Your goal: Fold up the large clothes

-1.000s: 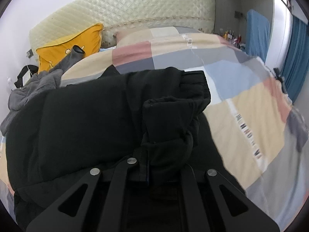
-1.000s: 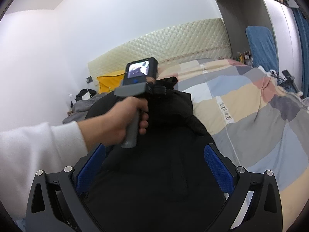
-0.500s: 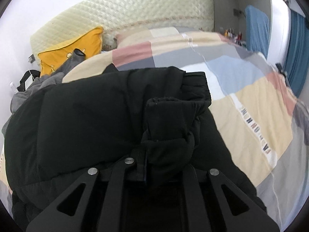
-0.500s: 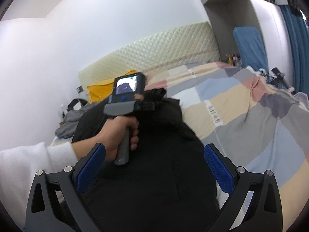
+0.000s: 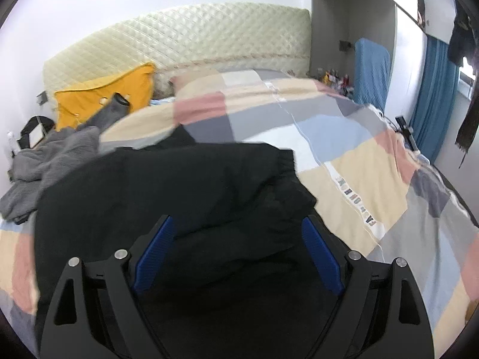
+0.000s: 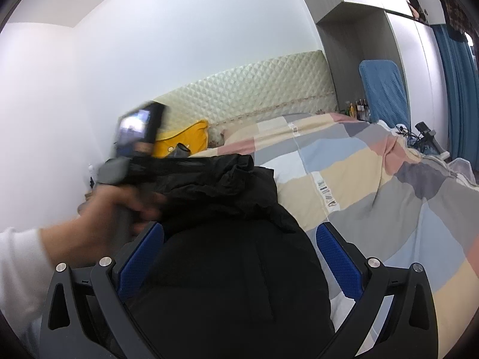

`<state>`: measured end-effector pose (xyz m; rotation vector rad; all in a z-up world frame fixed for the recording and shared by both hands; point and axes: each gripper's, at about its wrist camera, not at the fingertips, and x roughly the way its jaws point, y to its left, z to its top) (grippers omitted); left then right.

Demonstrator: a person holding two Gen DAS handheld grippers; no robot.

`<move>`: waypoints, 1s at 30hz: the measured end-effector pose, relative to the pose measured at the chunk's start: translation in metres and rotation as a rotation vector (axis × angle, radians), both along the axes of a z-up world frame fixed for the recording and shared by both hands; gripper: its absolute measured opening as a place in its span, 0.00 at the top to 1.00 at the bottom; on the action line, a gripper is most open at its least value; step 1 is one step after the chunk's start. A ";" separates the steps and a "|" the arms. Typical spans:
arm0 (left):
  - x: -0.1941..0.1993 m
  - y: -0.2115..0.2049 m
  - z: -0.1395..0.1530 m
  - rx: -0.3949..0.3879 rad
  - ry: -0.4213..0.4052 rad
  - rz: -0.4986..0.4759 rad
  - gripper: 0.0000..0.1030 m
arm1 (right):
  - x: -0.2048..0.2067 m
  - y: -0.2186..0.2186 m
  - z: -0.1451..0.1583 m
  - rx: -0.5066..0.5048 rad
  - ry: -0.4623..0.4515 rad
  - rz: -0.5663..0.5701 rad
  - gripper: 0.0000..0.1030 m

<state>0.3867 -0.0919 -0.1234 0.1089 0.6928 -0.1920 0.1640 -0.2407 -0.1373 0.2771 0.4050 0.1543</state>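
A large black padded jacket [image 5: 185, 191] lies folded over on the patchwork bed quilt [image 5: 374, 179]. My left gripper [image 5: 236, 233] is open just above it, its blue pads spread and nothing between them. In the right wrist view the jacket [image 6: 233, 269] fills the lower middle. My right gripper [image 6: 239, 239] is open above it and empty. The person's hand holding the left gripper's handle [image 6: 119, 185] shows blurred at the left, over the jacket's far edge.
A yellow pillow [image 5: 101, 95] and a grey garment [image 5: 48, 158] lie at the bed's left by the quilted headboard [image 5: 191, 39]. A blue-covered chair [image 5: 371, 68] and blue curtains [image 5: 431, 98] stand at the right.
My left gripper has opened and let go of the jacket fold it held, and has pulled back and up. The right gripper has stayed open above the jacket.
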 end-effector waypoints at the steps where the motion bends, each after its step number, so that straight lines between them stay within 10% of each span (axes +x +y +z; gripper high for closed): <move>1: -0.005 0.011 0.009 -0.011 0.004 0.009 0.16 | 0.001 0.001 0.001 -0.001 0.000 -0.003 0.00; 11: -0.073 0.146 0.074 -0.019 -0.055 0.131 0.16 | 0.011 0.028 0.012 -0.033 0.007 0.063 0.00; 30: -0.085 0.299 -0.059 -0.042 0.136 0.313 0.12 | 0.143 0.042 -0.002 -0.082 0.146 0.126 0.05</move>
